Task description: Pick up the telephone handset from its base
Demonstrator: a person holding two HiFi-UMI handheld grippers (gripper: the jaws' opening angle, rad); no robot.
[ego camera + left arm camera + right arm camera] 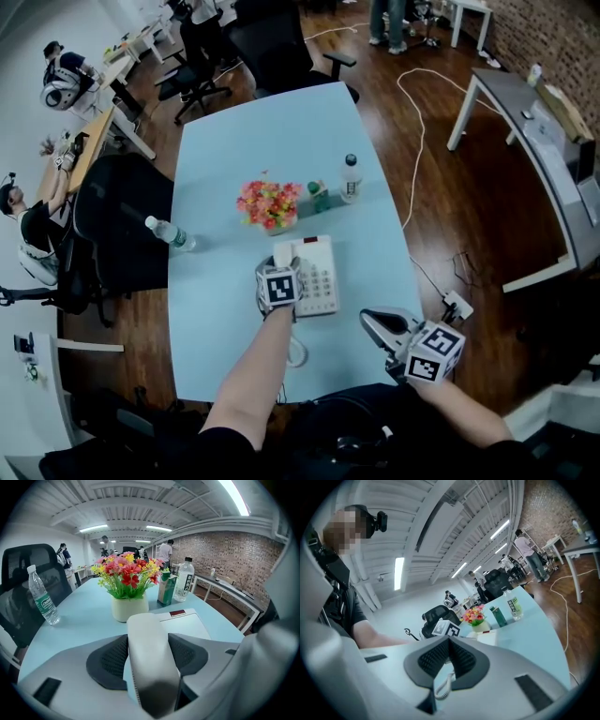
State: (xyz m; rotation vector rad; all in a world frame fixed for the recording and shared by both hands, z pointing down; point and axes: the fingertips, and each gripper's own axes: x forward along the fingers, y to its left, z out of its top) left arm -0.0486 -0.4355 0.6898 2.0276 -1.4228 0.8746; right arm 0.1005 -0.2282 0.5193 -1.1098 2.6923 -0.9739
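A white telephone base (321,277) sits on the pale blue table (216,187), and its handset (284,254) rests on the base's left side. My left gripper (280,265) points steeply down over the handset. In the left gripper view the handset (149,667) runs lengthwise between the two dark pads (108,660); the jaws stand wide at its sides and I see no squeeze on it. My right gripper (377,324) hovers off the table's right front corner, its pads (461,656) meeting at the tips with nothing held. The coiled cord (442,686) shows below them.
A pot of flowers (268,203), a green carton (320,196) and a water bottle (351,178) stand just behind the phone. Another bottle (170,234) lies near the left table edge. Office chairs (117,220) and seated people flank the left side.
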